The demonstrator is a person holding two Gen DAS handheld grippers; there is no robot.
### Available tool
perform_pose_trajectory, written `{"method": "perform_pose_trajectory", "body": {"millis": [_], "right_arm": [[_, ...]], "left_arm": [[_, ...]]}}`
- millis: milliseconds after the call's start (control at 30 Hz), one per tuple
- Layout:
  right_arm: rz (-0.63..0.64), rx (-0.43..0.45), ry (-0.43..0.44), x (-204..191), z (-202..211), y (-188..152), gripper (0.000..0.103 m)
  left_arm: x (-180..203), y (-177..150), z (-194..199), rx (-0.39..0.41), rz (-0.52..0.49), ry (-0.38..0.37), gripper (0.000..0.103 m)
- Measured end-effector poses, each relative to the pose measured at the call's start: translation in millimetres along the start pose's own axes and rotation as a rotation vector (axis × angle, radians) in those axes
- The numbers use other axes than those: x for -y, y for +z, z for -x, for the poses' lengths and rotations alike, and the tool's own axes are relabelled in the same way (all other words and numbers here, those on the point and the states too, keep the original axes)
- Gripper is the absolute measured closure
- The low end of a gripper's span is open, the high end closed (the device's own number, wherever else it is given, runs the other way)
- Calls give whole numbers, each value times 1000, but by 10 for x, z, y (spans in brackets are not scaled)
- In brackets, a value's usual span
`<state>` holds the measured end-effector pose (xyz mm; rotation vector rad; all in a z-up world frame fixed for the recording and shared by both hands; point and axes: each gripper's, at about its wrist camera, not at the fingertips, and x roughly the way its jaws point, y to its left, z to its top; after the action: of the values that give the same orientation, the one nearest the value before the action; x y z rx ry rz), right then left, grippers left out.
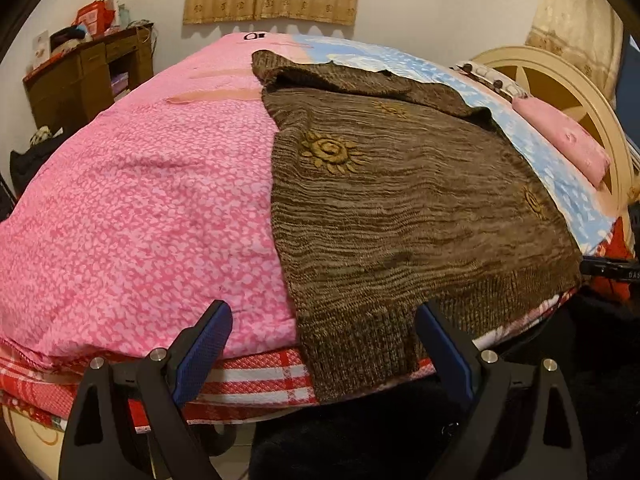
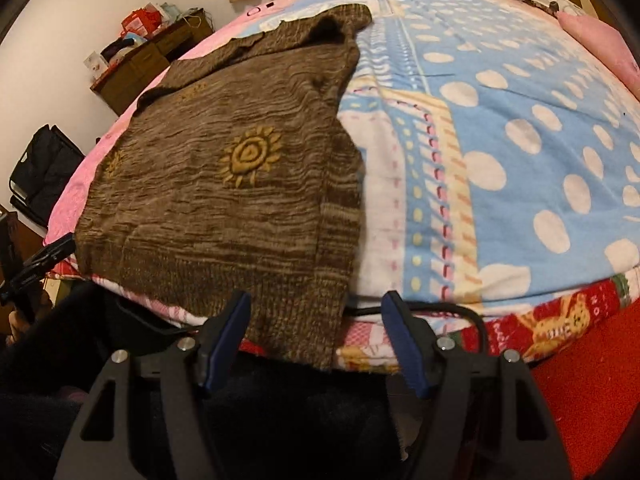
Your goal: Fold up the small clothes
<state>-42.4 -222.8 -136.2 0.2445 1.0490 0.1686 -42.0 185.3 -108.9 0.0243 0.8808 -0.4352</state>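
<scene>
Bed (image 1: 132, 208): fills both views; pink patterned cover at frame left in the left wrist view, blue dotted blanket (image 2: 520, 128) at frame right in the right wrist view.
Sweater (image 1: 400, 200): brown knit with yellow sun motifs, lying flat across the join of the two covers; long axis runs from the ribbed hem at the near bed edge up to the neck at upper centre; hem hangs slightly over the edge.
Left hand-held gripper (image 1: 324, 320): released, jaws wide apart, holding nothing; the hem's left corner sits between them.
Right hand-held gripper (image 2: 316, 312): released, empty; the hem's right corner lies between its jaws.
Deciding relation: sweater lies straight ahead of both; each is about equally near its own corner.
Judgement: hem grasp appears next; fold not begun.
</scene>
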Motion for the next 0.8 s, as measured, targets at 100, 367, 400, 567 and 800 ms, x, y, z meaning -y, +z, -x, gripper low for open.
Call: {"method": "perform_pose_trajectory", "body": {"millis": [100, 367, 400, 567, 800], "right_arm": [[8, -21, 20, -22, -20, -33, 43], [-68, -17, 65, 119, 11, -45, 48], [-63, -15, 62, 113, 8, -49, 48], [-17, -28, 24, 31, -51, -79, 46], [-99, -4, 74, 206, 39, -58, 49]], "left_arm": [[-29, -11, -1, 2, 23, -31, 10], [-21, -63, 37, -8, 30, -86, 10], [-6, -81, 44, -11, 25, -94, 10], [72, -100, 22, -15, 31, -154, 13], [-111, -105, 11, -40, 124, -180, 59]]}}
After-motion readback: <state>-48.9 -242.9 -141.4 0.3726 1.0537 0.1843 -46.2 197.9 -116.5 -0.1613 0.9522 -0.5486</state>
